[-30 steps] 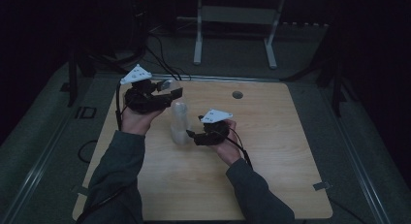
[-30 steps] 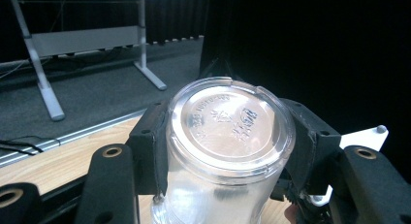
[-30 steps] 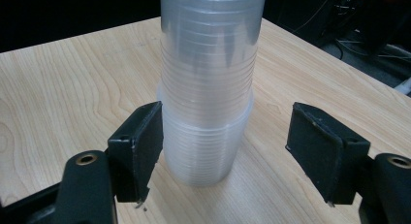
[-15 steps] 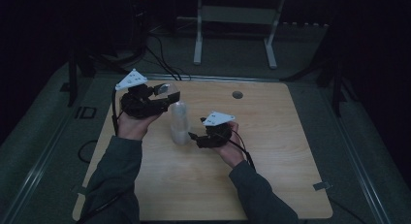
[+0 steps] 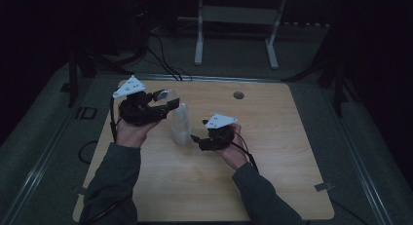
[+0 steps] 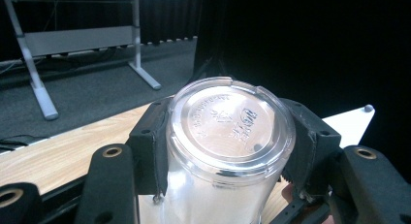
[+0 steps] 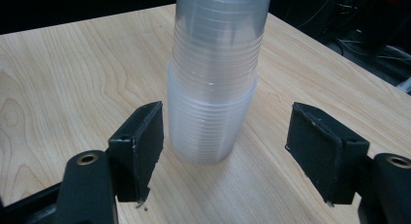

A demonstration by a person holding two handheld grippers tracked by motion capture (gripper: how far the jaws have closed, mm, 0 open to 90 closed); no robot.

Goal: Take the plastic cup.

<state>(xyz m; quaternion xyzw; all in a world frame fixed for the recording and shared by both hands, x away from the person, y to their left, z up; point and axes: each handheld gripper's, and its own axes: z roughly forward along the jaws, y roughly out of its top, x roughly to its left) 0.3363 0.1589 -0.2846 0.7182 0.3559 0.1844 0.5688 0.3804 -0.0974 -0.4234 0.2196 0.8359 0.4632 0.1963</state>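
Observation:
A stack of clear plastic cups [image 5: 180, 126] stands upside down on the wooden table [image 5: 272, 176]; the right gripper view shows it close up as a ribbed stack [image 7: 213, 83]. My left gripper [image 5: 163, 101] hovers just up and left of the stack's top. It is shut on a single clear cup [image 6: 230, 120], whose embossed base faces the camera between the two pads [image 6: 150, 146]. That cup [image 5: 167, 93] appears faint in the high view. My right gripper [image 5: 197, 139] rests low at the stack's right side, open, its jaws on either side of the stack's base without touching it [image 7: 228, 153].
A round cable hole [image 5: 238, 95] sits near the table's far edge. Beyond the table is dark floor with a white metal frame [image 5: 236, 20] and cables. Both forearms in dark sleeves come in from the near edge.
My left gripper with its cup has drifted slightly down and toward the stack. The right gripper has hardly moved.

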